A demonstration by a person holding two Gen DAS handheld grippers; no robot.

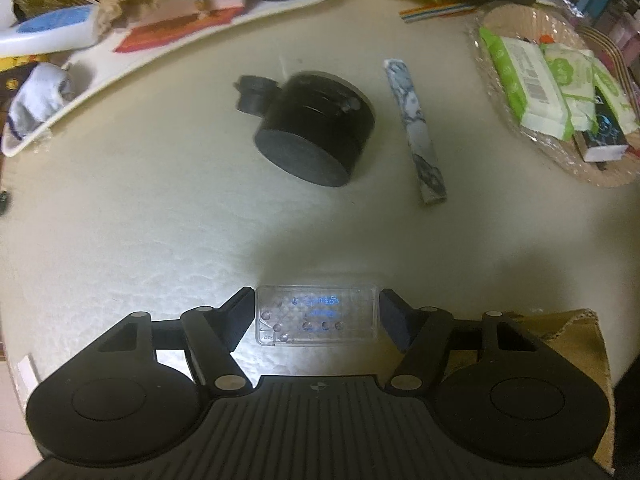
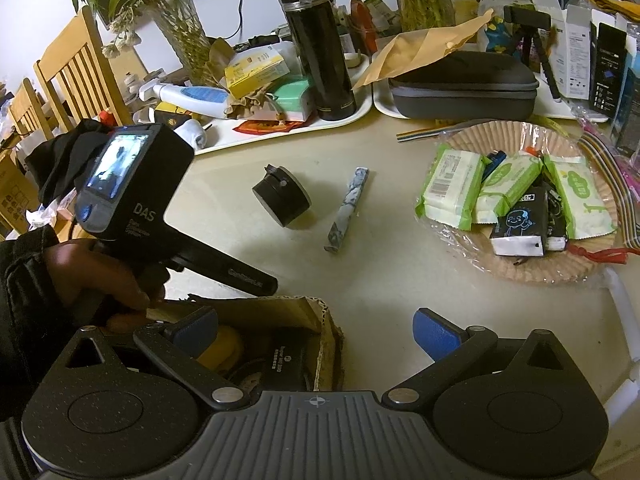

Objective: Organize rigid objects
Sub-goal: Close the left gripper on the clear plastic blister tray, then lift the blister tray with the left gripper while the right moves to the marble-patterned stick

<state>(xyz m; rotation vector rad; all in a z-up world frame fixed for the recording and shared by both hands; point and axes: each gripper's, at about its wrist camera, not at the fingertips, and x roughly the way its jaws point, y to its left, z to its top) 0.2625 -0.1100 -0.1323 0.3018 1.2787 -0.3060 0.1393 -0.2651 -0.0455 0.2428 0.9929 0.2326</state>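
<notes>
Left gripper [image 1: 316, 316]: jaws bracketing a clear plastic case [image 1: 316, 317] lying on the counter [image 1: 160, 216], contact not discernible. Right gripper [image 2: 316, 332]: jaws wide open, empty, above the cardboard box [image 2: 280, 312]. Beyond the case lie a black cylinder [image 1: 314, 128] and, beside it, a marbled bar [image 1: 416, 132].

Home: cluttered dining table [image 2: 400, 280], wooden chairs [image 2: 76, 68]

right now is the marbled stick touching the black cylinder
No, the marbled stick lies apart from the black cylinder, with bare table between them.
</notes>
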